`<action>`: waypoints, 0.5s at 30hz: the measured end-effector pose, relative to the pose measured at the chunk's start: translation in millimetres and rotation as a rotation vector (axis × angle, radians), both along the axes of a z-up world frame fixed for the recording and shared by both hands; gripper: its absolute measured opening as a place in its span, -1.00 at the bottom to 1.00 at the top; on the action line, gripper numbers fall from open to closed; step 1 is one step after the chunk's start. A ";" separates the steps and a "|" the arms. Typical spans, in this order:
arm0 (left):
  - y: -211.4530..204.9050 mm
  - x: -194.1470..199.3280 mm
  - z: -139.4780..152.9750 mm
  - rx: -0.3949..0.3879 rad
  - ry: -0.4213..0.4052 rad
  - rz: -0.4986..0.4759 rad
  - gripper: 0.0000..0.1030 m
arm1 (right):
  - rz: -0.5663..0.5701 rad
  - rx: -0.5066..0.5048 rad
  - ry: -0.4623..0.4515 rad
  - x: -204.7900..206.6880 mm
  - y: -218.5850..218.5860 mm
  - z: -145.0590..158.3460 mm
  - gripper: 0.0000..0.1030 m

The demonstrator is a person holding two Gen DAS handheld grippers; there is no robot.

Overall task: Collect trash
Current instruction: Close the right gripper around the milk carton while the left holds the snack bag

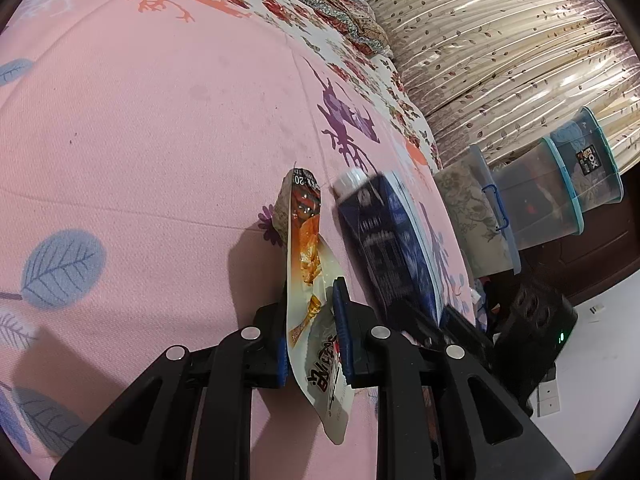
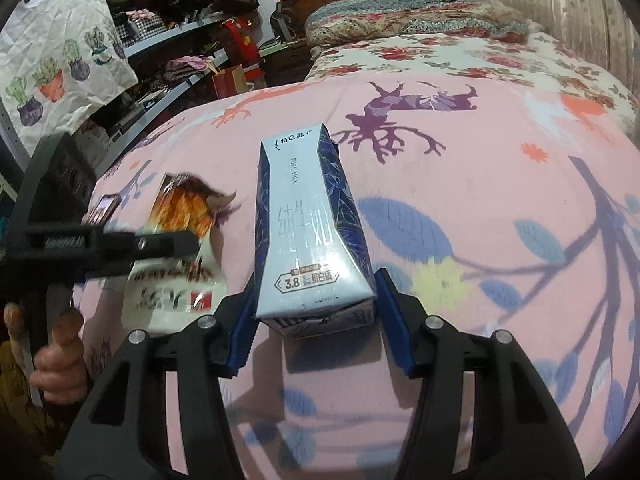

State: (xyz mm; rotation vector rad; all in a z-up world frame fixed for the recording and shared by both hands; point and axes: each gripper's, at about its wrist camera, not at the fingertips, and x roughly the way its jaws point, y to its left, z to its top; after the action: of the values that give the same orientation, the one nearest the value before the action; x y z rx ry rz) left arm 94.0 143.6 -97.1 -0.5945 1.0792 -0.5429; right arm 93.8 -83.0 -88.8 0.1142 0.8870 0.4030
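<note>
Both claws sit over the bed. Left claw (image 1: 312, 320) is drawn narrow and pinches a snack wrapper (image 1: 310, 280): the wrapper stands on edge between the two blue pads (image 1: 342, 320), its torn top pointing away from the camera and its printed lower end hanging down past the fingers. In the right wrist view the same claw comes in from the left edge as a dark, blurred bar across the wrapper (image 2: 176, 248), with a hand (image 2: 56, 360) gripping its handle low at the left.

Right claw (image 2: 316, 324) stands at a middling width around the near end of a milk carton (image 2: 308, 224). The blue pads (image 2: 394, 320) flank that end on either side; whether they press on it I cannot tell, as a thin gap seems to show on the right side. The carton is blue and white, lies lengthwise pointing away from the camera, and sits just right of the wrapper. From the left wrist view it appears blurred (image 1: 384, 240) beside the wrapper.

Under both lies a pink bedsheet (image 1: 140, 140) printed with leaves and deer. Further up the bed is a floral quilt (image 2: 440, 56). Beyond the bed's edge stand clear storage boxes (image 1: 540, 200) against a curtain (image 1: 500, 40), and cluttered shelves (image 2: 180, 40) fill the other side.
</note>
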 end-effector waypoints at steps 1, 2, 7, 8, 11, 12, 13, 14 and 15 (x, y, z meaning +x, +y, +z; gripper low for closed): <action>0.0 0.0 -0.1 0.000 0.000 0.000 -0.64 | 0.002 -0.006 -0.001 -5.2 -0.2 0.5 0.10; 0.0 -0.1 0.0 0.000 0.000 0.000 -0.64 | 0.004 -0.014 -0.001 -11.0 -0.4 0.8 0.10; -0.8 -0.2 0.7 0.012 -0.001 -0.001 -0.64 | 0.017 -0.036 0.001 -29.2 0.9 1.2 0.15; -1.4 -0.3 1.0 0.016 0.000 -0.001 -0.64 | 0.019 -0.040 -0.002 -30.4 1.2 1.2 0.18; -3.2 -2.2 3.1 0.037 0.001 -0.005 -0.60 | 0.020 -0.034 -0.009 -32.3 1.3 2.3 0.33; -5.7 -2.6 4.5 0.040 0.001 -0.006 -0.56 | 0.021 -0.032 -0.012 -32.5 1.1 3.1 0.35; -5.7 -3.8 5.3 0.038 0.002 -0.006 -0.48 | 0.021 -0.032 -0.015 -32.7 1.1 3.9 0.36; -5.5 -4.7 6.7 0.039 0.001 -0.002 -0.41 | 0.021 -0.034 -0.017 -32.8 1.0 4.1 0.36; -4.9 -5.9 8.0 0.047 -0.003 0.002 -0.39 | 0.020 -0.034 -0.017 -33.0 0.8 4.2 0.37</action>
State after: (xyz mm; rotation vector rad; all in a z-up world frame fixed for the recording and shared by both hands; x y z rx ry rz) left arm 88.1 138.8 -89.1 -0.5532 1.0862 -0.5150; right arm 60.8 -82.2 -84.6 0.0700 0.8780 0.4068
